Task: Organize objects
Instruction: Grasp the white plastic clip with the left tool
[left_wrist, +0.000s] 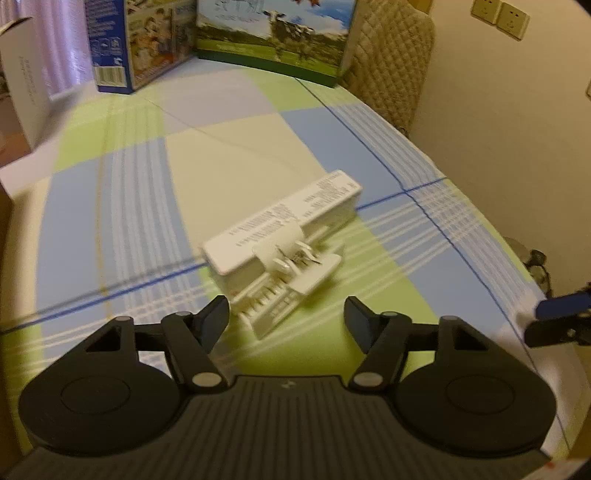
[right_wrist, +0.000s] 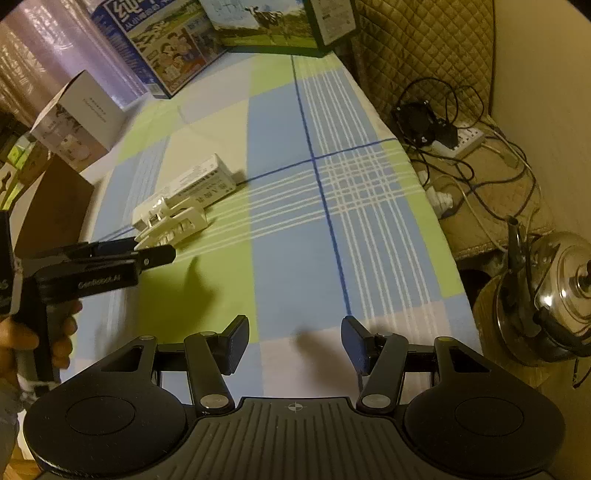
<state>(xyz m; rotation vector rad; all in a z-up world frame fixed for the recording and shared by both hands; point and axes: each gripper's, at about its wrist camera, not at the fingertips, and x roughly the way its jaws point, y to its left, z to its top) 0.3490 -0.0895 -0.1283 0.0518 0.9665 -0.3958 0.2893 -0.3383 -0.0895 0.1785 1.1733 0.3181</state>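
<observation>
Left claw (left_wrist: 286, 317) is hovering released over the near end of the white power strip (left_wrist: 284, 236), jaws apart, pads not touching it. Strip is lying flat on the checked counter (right_wrist: 288, 192), plug and cord clip on top of it. Right claw (right_wrist: 293, 341) is hanging released over bare cloth, nothing between its jaws, well apart from the strip. Milk cartons (left_wrist: 273, 33) are standing at the far edge.

Warm yellow light. Checked cloth (right_wrist: 288, 206) in blue, green and white over the worktop. Cream wall (left_wrist: 480, 122) at two o'clock, with two sockets (left_wrist: 500, 16) up high. Quilted tan cover (right_wrist: 424, 40) at one o'clock. Tangled cables (right_wrist: 461, 147) and shiny kettle (right_wrist: 557, 291) at three o'clock. Pale curtain (right_wrist: 55, 40) at eleven o'clock.
</observation>
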